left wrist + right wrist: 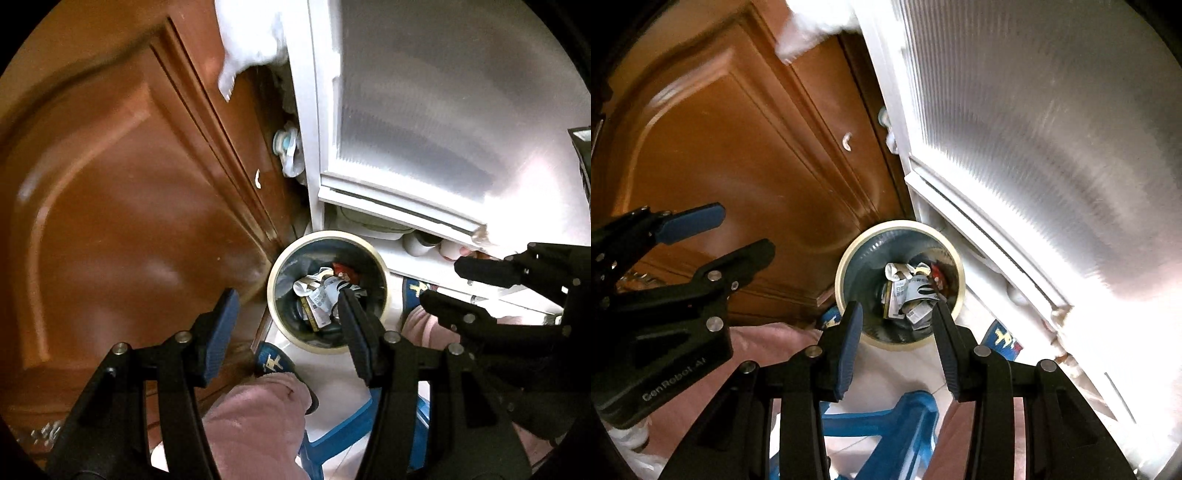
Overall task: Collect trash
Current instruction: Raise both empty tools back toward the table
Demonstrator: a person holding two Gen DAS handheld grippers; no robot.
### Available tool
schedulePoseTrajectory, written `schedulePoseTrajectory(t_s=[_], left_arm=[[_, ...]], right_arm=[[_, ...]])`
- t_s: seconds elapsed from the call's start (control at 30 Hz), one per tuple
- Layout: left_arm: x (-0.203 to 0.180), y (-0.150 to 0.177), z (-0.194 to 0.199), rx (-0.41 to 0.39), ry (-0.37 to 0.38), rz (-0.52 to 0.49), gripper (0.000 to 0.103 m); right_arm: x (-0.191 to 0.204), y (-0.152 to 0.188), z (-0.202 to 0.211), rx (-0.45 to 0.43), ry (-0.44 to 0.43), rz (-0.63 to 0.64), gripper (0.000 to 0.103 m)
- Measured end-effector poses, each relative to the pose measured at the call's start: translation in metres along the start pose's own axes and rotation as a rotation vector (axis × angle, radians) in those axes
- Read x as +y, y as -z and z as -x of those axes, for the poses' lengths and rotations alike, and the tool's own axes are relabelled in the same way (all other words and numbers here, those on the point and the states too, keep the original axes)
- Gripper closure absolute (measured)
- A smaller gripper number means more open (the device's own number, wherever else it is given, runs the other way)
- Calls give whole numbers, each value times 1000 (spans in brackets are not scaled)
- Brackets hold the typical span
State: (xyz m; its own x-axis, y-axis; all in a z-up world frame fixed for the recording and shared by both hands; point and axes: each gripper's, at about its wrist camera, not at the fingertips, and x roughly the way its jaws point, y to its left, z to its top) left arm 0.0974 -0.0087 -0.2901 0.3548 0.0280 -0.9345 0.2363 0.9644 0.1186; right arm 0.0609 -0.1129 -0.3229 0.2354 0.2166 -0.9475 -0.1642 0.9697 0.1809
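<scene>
Above the white floor point(916, 373), both grippers point steeply down, jaws apart and empty: left gripper point(286, 332), right gripper point(897, 339). Below stands the bin point(849, 258) holding crumpled trash point(905, 291), between a brown door point(122, 177) and white cabinet point(424, 110).

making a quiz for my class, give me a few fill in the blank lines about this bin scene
1. The round bin stands on the floor beside a brown wooden ____.
2. The crumpled paper trash lies ____ the bin.
3. Nothing sits between the fingers of the left gripper; its jaws are ____.
4. The pads on the right gripper are coloured ____.

Missing words: door; inside; open; blue
</scene>
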Motion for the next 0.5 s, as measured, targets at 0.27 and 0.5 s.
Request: schedulePoseTrajectory(t_s=[0.27,0.5], left_arm=[[4,13,76,-92,7,3,51],[6,25,132,-169,-11,11,50]], right_arm=[[15,16,65,-91,23,34,63],[31,30,121,-196,56,95,63]])
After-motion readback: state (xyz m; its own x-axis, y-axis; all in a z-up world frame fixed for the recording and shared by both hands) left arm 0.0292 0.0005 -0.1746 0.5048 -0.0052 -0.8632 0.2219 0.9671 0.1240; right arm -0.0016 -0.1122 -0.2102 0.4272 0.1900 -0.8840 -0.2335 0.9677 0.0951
